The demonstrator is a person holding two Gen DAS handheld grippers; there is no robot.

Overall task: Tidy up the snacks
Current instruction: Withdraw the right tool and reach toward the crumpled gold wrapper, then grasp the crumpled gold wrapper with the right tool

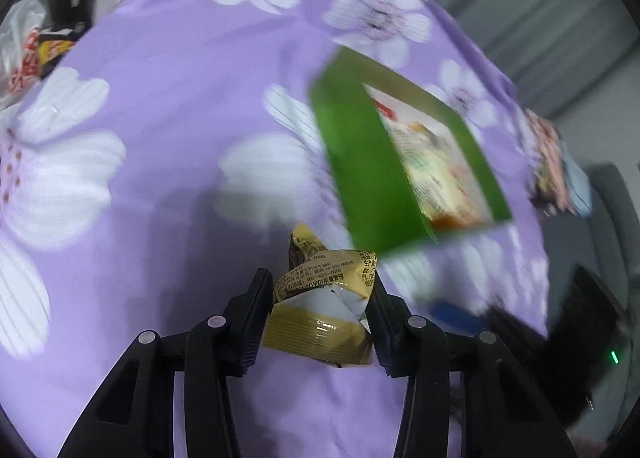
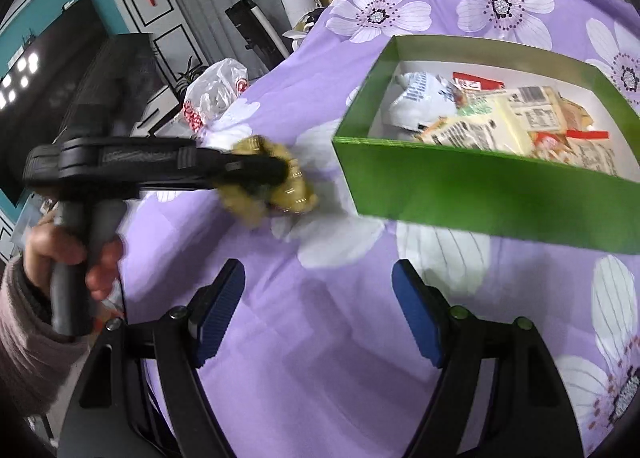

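Left wrist view: left gripper (image 1: 322,298) clamped the gold snack packet (image 1: 326,306) at lower centre, likely bound for the green box (image 1: 360,161) upper right. Right gripper (image 2: 318,310) stood apart, empty.

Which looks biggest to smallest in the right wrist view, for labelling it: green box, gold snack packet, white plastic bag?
1. green box, clearly largest.
2 and 3. gold snack packet and white plastic bag look about alike; the bag lies farther away and the left gripper covers part of the packet, so no ranking.
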